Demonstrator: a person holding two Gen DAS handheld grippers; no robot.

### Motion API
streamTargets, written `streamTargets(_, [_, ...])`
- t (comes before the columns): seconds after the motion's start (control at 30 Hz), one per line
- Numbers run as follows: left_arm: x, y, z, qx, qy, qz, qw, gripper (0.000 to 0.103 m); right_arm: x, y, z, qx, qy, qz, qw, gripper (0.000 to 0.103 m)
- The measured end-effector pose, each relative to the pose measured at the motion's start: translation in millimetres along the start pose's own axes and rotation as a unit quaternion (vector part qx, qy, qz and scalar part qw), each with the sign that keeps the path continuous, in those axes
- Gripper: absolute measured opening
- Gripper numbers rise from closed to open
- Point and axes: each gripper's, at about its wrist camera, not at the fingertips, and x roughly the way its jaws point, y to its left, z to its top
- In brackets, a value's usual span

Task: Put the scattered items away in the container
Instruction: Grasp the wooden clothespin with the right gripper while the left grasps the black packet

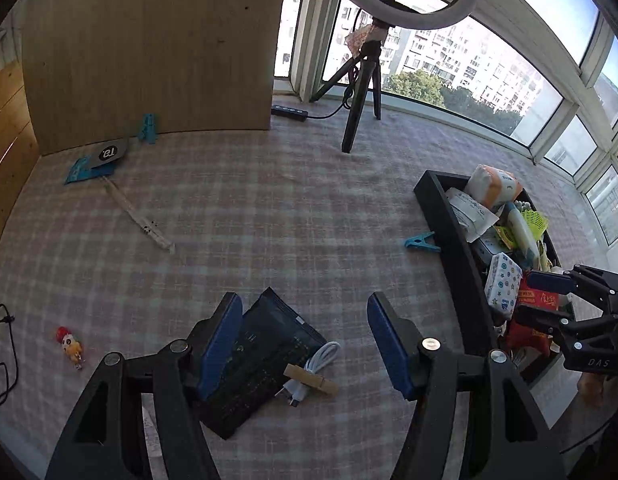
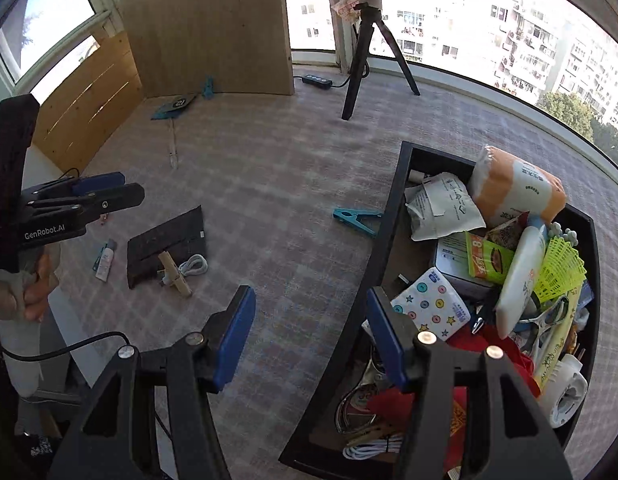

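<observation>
Both tongs spread, empty: left tongs [image 1: 305,344] above dark packet [image 1: 257,364]; right tongs [image 2: 311,336] astride container [image 2: 383,216] wall; overfull heap likely spilling if bumped.

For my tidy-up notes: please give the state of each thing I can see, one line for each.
Left gripper: jaws open, empty.
Right gripper: jaws open, empty.
Black container: heaped full.
Teal clip: on the cloth, beside the container.
Dark packet: flat on the cloth.
White cable: coiled, against the packet.
Wooden peg: lying across the cable.
</observation>
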Motion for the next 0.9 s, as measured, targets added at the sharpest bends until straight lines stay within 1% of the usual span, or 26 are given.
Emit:
streamTargets(0.13, [-1,38,-20,0.007,0.017,0.016,0.9997,0.063,19,45,-3,-0.041,0.014,0.017,0.999,0.056])
streamTargets(0.27, [11,62,-38,0.033,0.048,0.014,0.9982,0.063,39,82,-2,-0.071,0.030,0.038,0.996,0.055])
streamTargets(0.33, [19,66,-46,0.057,0.064,0.013,0.9962,0.063,51,97,-1,-0.086,0.040,0.040,0.995,0.053])
streamTargets(0.37, [23,67,-50,0.071,0.072,0.012,0.9948,0.063,58,104,-1,-0.092,0.046,0.040,0.994,0.049])
streamTargets(0.43, [33,65,-56,0.103,0.085,0.012,0.9910,0.063,70,113,-1,-0.099,0.061,0.043,0.992,0.045])
streamTargets(0.5, [39,63,-61,0.128,0.094,0.011,0.9872,0.063,81,121,-1,-0.104,0.072,0.041,0.991,0.044])
streamTargets(0.6, [46,58,-63,0.154,0.102,-0.005,0.9827,0.063,95,127,0,-0.108,0.085,0.039,0.990,0.044])
streamTargets(0.7, [50,48,-67,0.193,0.111,-0.018,0.9748,0.066,104,130,2,-0.109,0.091,0.038,0.989,0.044])
streamTargets(0.73, [52,44,-69,0.210,0.113,-0.018,0.9710,0.069,106,131,3,-0.108,0.093,0.039,0.989,0.044])
streamTargets(0.77, [55,40,-72,0.226,0.116,-0.019,0.9670,0.071,108,132,3,-0.108,0.095,0.039,0.989,0.044])
streamTargets(0.83, [60,33,-76,0.257,0.125,-0.019,0.9583,0.072,112,134,4,-0.108,0.099,0.037,0.988,0.044])
streamTargets(0.9, [67,28,-78,0.282,0.130,-0.012,0.9504,0.072,116,135,5,-0.108,0.104,0.035,0.988,0.044])
